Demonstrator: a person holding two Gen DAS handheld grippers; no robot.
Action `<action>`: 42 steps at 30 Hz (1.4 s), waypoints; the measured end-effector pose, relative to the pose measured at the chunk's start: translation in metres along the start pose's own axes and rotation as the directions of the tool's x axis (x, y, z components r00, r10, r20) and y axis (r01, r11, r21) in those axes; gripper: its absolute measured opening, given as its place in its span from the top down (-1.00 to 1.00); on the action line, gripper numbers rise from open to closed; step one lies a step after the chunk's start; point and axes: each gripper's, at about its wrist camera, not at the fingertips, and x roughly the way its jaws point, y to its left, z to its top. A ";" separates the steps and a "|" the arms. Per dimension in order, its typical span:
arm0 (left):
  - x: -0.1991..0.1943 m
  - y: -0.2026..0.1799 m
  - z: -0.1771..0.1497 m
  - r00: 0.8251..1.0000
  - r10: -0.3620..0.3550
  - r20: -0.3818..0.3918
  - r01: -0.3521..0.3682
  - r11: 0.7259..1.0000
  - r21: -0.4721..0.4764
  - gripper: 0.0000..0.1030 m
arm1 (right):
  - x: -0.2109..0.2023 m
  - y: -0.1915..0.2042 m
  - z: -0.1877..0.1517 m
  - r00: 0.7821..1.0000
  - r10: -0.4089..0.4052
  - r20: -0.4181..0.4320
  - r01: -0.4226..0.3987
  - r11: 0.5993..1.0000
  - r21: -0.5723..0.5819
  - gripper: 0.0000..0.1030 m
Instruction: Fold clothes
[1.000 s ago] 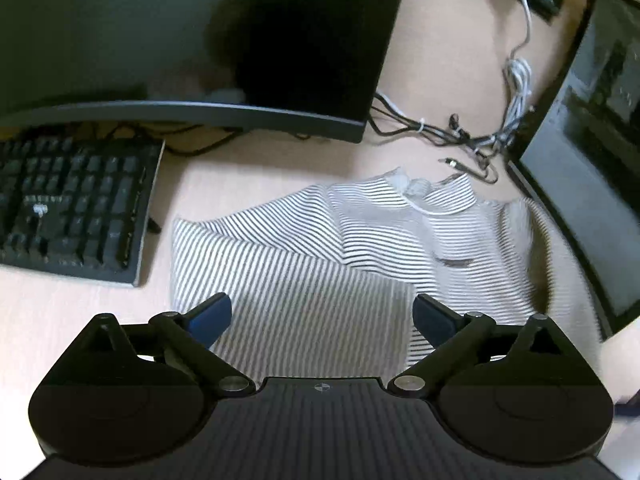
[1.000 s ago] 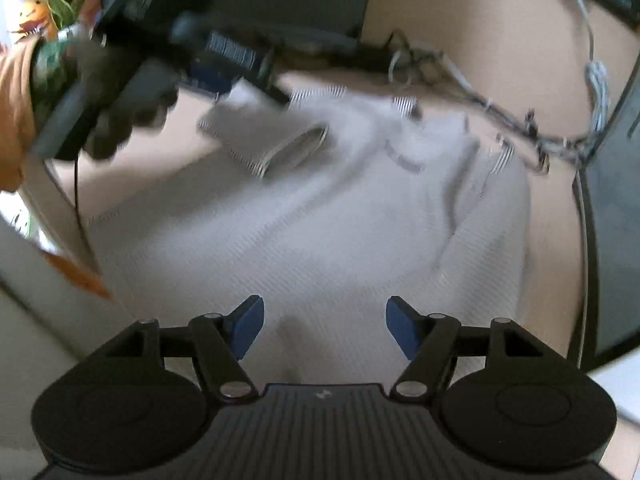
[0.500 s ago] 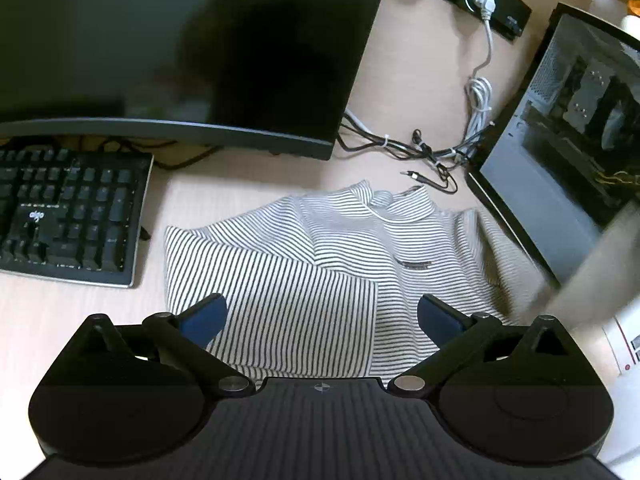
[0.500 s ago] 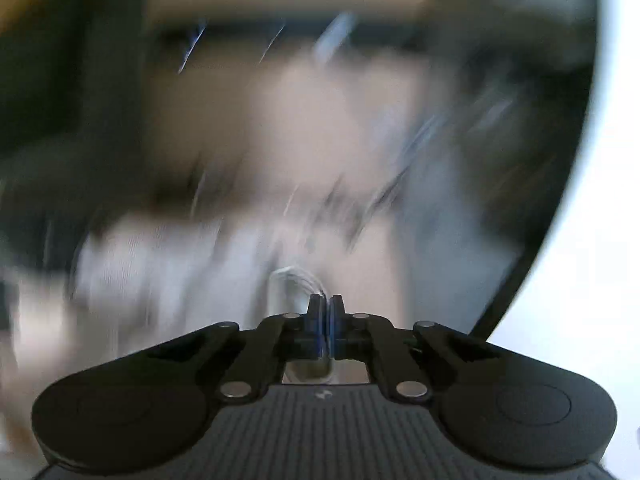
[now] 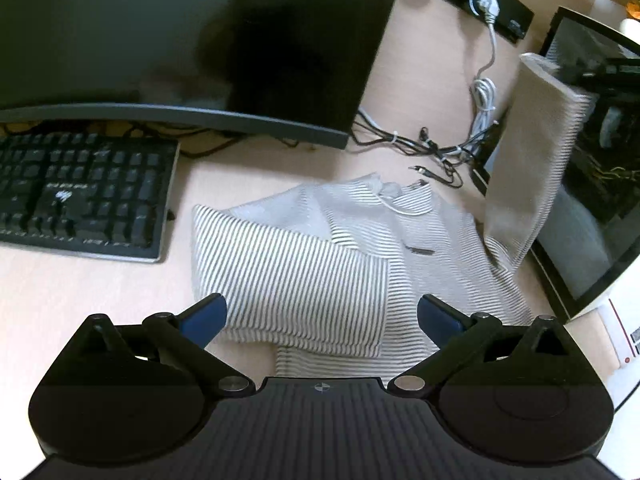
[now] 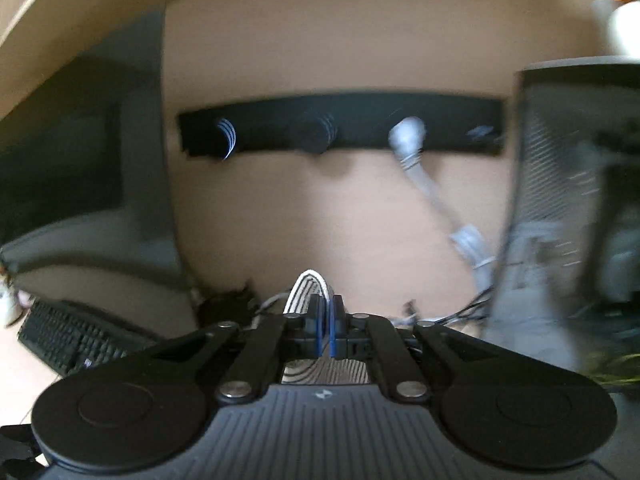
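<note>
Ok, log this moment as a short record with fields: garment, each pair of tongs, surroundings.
garment: striped shirt lying on the desk, one sleeve already folded across its front
lifted part: right sleeve raised off the desk, hanging in front of the computer case
left tongs: open, empty, above the shirt's lower part
right tongs: shut on the sleeve cuff
surroundings: keyboard, monitor, cables, power strip
</note>
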 end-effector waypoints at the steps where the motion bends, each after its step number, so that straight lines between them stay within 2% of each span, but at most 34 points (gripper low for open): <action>1: -0.002 0.001 -0.001 1.000 0.004 -0.001 -0.004 1.000 -0.002 -1.00 | 0.011 0.006 -0.004 1.000 0.013 -0.018 -0.013 1.000 -0.004 0.94; 6: -0.008 0.006 -0.009 1.000 0.021 -0.015 -0.021 1.000 -0.007 -1.00 | 0.062 0.030 -0.022 0.994 0.061 -0.093 -0.063 0.998 -0.028 0.93; 9: -0.008 0.005 -0.013 0.999 0.025 -0.033 -0.026 1.000 -0.007 -1.00 | 0.078 0.036 -0.031 0.993 0.063 -0.104 -0.067 0.997 -0.034 0.90; 10: -0.008 0.005 -0.015 0.999 0.027 -0.039 -0.027 1.000 -0.007 -1.00 | 0.080 0.037 -0.033 0.992 0.071 -0.104 -0.074 0.997 -0.028 0.80; 11: -0.008 0.005 -0.016 0.999 0.030 -0.044 -0.031 0.999 -0.007 -1.00 | 0.080 0.037 -0.033 0.991 0.080 -0.106 -0.082 0.996 -0.017 0.58; 13: -0.007 0.007 -0.017 0.998 0.041 -0.053 -0.042 0.999 -0.013 -1.00 | 0.077 0.036 -0.035 0.989 0.099 -0.110 -0.099 0.995 0.004 0.32; 15: -0.005 0.009 -0.016 0.997 0.049 -0.056 -0.050 0.999 -0.021 -1.00 | 0.069 0.032 -0.040 0.983 0.130 -0.134 -0.125 0.991 0.041 0.32; 16: -0.004 0.010 -0.015 0.997 0.051 -0.056 -0.053 0.998 -0.025 -1.00 | 0.066 0.029 -0.044 0.974 0.156 -0.161 -0.146 0.986 0.077 0.29; 18: -0.002 0.012 -0.013 0.997 0.057 -0.055 -0.058 0.998 -0.033 -1.00 | 0.064 0.025 -0.063 0.944 0.226 -0.241 -0.191 0.968 0.162 0.25; 22: 0.001 0.014 -0.010 0.997 0.061 -0.057 -0.063 0.997 -0.041 -1.00 | 0.074 0.046 -0.121 0.856 0.334 -0.395 -0.237 0.932 0.276 0.25; 25: 0.003 0.015 -0.008 0.996 0.062 -0.059 -0.065 0.997 -0.046 -1.00 | 0.092 0.066 -0.146 0.828 0.370 -0.422 -0.240 0.913 0.328 0.25; 27: 0.005 0.015 -0.007 0.996 0.063 -0.061 -0.066 0.997 -0.049 -1.00 | 0.102 0.079 -0.154 0.816 0.390 -0.427 -0.251 0.904 0.346 0.51; 28: 0.005 0.016 -0.006 0.996 0.063 -0.062 -0.066 0.997 -0.051 -1.00 | 0.101 0.086 -0.150 0.822 0.387 -0.418 -0.266 0.910 0.318 0.93; 30: 0.007 0.016 -0.005 0.996 0.064 -0.063 -0.068 0.996 -0.054 -1.00 | 0.089 0.100 -0.130 0.848 0.386 -0.363 -0.316 0.918 0.239 0.93; 32: 0.008 0.017 -0.004 0.996 0.065 -0.064 -0.069 0.996 -0.057 -1.00 | 0.065 0.099 -0.092 0.888 0.384 -0.253 -0.355 0.922 0.155 0.94; 34: 0.010 0.018 -0.002 0.996 0.066 -0.066 -0.070 0.996 -0.060 -1.00 | 0.042 0.092 -0.055 0.917 0.372 -0.142 -0.364 0.928 0.079 0.94; 38: 0.020 0.006 0.003 0.997 0.036 -0.071 -0.039 0.998 -0.048 -1.00 | 0.015 0.048 -0.006 0.966 0.257 0.008 -0.257 0.966 0.007 0.94; 42: 0.034 -0.013 0.008 0.996 0.000 -0.086 0.000 1.000 -0.003 -1.00 | 0.015 -0.004 -0.001 0.994 0.101 0.042 -0.103 0.994 0.041 0.94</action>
